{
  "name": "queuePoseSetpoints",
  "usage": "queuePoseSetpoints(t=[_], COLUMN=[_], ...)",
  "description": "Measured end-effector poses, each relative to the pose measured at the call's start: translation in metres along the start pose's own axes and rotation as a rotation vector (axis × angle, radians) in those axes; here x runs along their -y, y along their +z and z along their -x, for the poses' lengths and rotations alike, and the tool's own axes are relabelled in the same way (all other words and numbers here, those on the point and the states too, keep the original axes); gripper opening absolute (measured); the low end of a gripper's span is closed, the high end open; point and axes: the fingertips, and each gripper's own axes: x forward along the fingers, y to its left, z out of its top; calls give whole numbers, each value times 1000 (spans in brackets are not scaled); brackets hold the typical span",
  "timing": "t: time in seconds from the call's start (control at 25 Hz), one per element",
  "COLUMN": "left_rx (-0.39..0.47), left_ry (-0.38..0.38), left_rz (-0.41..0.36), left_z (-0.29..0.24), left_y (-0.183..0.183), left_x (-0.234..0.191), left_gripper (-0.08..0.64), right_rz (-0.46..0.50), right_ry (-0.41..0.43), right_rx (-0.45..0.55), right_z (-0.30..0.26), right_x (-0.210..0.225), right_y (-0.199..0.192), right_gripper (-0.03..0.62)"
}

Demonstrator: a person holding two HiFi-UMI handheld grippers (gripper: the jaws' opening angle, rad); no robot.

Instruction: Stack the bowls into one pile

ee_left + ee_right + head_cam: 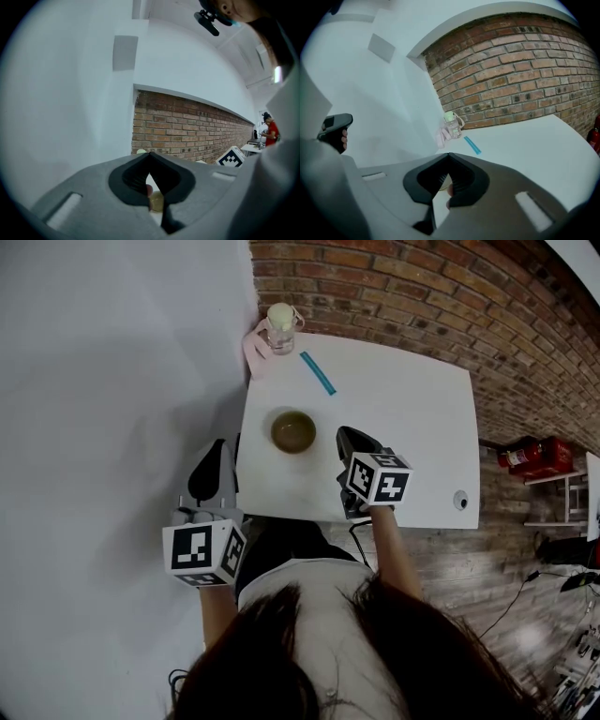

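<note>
We hold our left gripper (208, 470) close to our body and our right gripper (354, 444) further forward, both with jaws together.

The head camera hung above the person's hair and looked steeply down on the whole white table (412, 437), with the brick wall (422, 296) beyond it. The camera on the left gripper (214, 444) sat low off the table's left edge, close to the white wall (112, 381), facing the bricks. The one on the right gripper (345, 434) rode over the near edge, facing the far corner. The bottle (280, 327) and blue strip (318, 373) showed in the head and right gripper views; all three shared the brick wall.
</note>
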Motion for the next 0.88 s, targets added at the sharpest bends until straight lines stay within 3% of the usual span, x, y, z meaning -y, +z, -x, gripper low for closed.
queuePoseSetpoints(t=[0.6,0.88], left_rx=[27,42], left_ry=[-31,-80], left_rz=[-55,-76], left_z=[7,1], left_y=[11,20], left_x=[65,81], left_gripper=[0,0], right_rz=[258,312], right_ry=[32,30], right_rx=[241,331], right_z=[74,103], right_x=[-15,-28], right_y=[56,74], right_gripper=[2,2])
